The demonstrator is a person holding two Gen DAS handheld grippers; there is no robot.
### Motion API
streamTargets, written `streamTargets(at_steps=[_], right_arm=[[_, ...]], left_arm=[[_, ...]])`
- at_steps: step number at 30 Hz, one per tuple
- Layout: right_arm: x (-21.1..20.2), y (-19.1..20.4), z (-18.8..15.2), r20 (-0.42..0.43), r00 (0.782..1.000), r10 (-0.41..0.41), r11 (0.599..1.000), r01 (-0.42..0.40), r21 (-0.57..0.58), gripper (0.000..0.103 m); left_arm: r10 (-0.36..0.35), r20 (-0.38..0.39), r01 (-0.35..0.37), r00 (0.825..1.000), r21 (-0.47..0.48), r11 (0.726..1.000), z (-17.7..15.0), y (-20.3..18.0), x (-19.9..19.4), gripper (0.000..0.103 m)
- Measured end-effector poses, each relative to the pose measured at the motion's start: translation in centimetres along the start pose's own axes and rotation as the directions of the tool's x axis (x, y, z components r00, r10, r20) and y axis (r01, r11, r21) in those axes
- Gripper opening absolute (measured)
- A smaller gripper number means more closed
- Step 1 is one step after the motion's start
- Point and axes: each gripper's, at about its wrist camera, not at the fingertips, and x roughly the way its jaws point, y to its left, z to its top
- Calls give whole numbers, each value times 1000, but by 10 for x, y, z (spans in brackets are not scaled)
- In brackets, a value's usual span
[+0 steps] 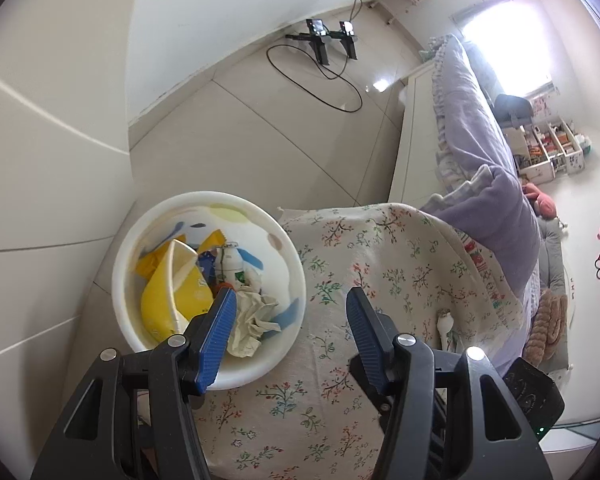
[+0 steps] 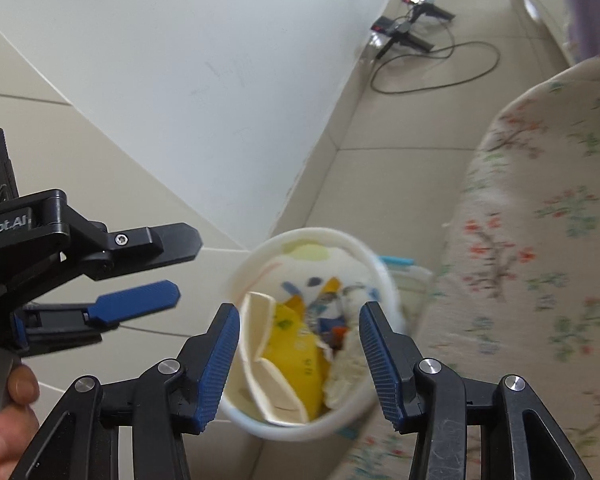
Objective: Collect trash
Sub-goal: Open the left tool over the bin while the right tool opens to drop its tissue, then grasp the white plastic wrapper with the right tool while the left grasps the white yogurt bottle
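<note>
I see the bin (image 1: 208, 280) at lower left of the left wrist frame, touching the cloth-covered bed (image 1: 380, 280) on its right, with a crumpled tissue (image 1: 252, 320) and bottle (image 1: 230, 264) inside.

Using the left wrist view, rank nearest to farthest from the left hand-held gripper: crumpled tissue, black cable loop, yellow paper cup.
From the left hand-held gripper:
1. Crumpled tissue, in the bin beside the left finger.
2. Yellow paper cup, bin's left side.
3. Black cable loop, far floor.

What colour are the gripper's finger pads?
Blue, ribbed pads on black fingers; clearest in the left wrist view.
</note>
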Motion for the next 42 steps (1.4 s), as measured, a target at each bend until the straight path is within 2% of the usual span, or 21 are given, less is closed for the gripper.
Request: streamTargets(at_steps=[4, 7, 12, 14, 17, 19, 21, 22, 23, 25, 26, 29, 32, 33, 34, 38, 39, 40, 42], right_arm=[[-29, -21, 2, 12, 998, -62, 998, 62, -27, 55], [-57, -42, 6, 30, 992, -123, 991, 124, -53, 55], [-104, -95, 12, 16, 979, -202, 979, 202, -36, 55], [-124, -120, 16, 21, 963, -268, 963, 268, -28, 55], [-151, -162, 20, 29, 926, -376, 926, 377, -27, 57], [-162, -193, 17, 36, 889, -457, 888, 459, -42, 64], [-160, -225, 6, 23, 839, -544, 837, 544, -56, 65], [-158, -239, 1, -3, 826, -563, 826, 562, -45, 65], [-157, -250, -3, -29, 826, -563, 826, 563, -24, 65], [-155, -265, -7, -44, 848, -529, 849, 529, -4, 65], [-155, -268, -7, -38, 850, -525, 851, 525, -10, 65], [-153, -278, -6, -25, 836, -548, 836, 547, -33, 65], [-146, -292, -7, -55, 851, -523, 852, 524, -5, 63], [-143, -294, -6, -64, 857, -511, 859, 512, -3, 56], [-142, -295, -6, -69, 862, -503, 864, 504, -4, 44], [-151, -291, -4, -53, 866, -497, 868, 497, -3, 29], [-155, -291, -4, -51, 867, -496, 868, 497, 4, 15], [-162, -290, -3, -50, 875, -482, 875, 484, 24, 10], [-171, -289, -1, -45, 881, -470, 881, 472, 42, 7]], left_arm=[[0, -21, 1, 1000, 55, 999, -9, -28, 12, 60], [16, -45, -10, 999, 130, 991, -21, -57, 24, 60], [59, -94, -28, 994, 298, 954, -56, -115, 52, 60], [67, -114, -24, 991, 339, 941, -70, -135, 64, 60], [86, -135, -30, 987, 371, 928, -79, -158, 83, 60], [103, -136, -43, 985, 385, 922, -83, -169, 94, 60], [123, -138, -59, 983, 398, 915, -88, -181, 107, 60], [126, -142, -60, 982, 400, 914, -88, -186, 111, 60], [129, -145, -60, 981, 402, 914, -90, -191, 117, 60], [132, -146, -63, 980, 404, 913, -92, -202, 125, 60], [130, -147, -61, 981, 404, 913, -94, -208, 129, 60], [114, -153, -43, 982, 405, 913, -101, -228, 144, 60], [99, -172, -20, 980, 411, 912, -108, -245, 159, 60], [94, -179, -13, 979, 412, 911, -110, -250, 164, 60], [88, -188, -4, 978, 411, 912, -113, -255, 171, 60], [58, -218, 29, 974, 376, 926, -119, -271, 192, 60], [45, -224, 41, 973, 363, 931, -121, -274, 197, 60], [34, -230, 51, 973, 352, 934, -122, -277, 200, 60], [-3, -246, 84, 969, 318, 944, -125, -282, 208, 60]])
